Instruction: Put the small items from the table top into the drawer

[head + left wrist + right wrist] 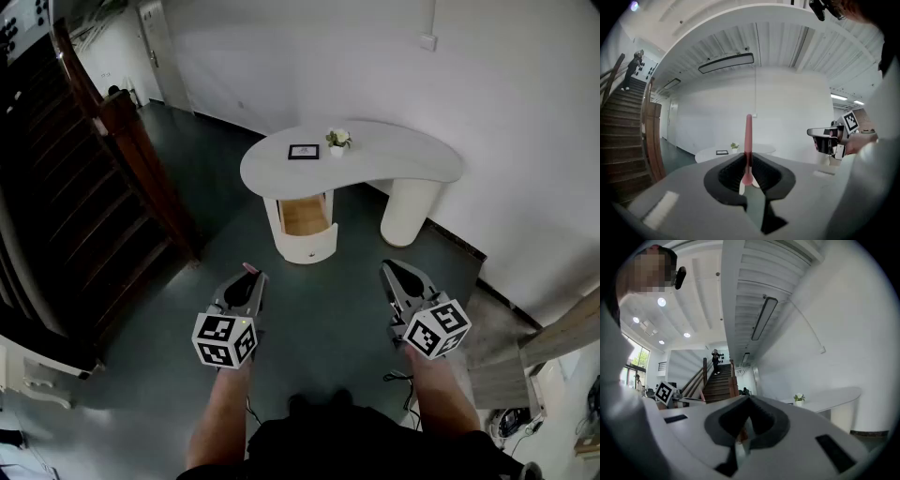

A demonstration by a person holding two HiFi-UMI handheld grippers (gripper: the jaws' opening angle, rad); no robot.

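Observation:
A white curved table [412, 164] stands across the room. On it are a small dark picture frame [303, 152] and a little potted plant [337, 141]. Under the top, a drawer [306, 216] is pulled open and shows a bare wooden inside. Both grippers hang low over the floor, well short of the table. My left gripper [250, 271] is shut, its pink fingertips [748, 136] pressed together with nothing between them. My right gripper [387, 269] is shut and empty too. The left gripper view shows the table [754, 150], frame [722, 152] and plant [734, 147] far off.
A dark wooden staircase [84, 178] with a banister rises on the left; a person [715, 359] stands on it. Dark grey floor [319, 309] lies between me and the table. A white wall [525, 141] runs behind the table, with a low wooden step [562, 333] at right.

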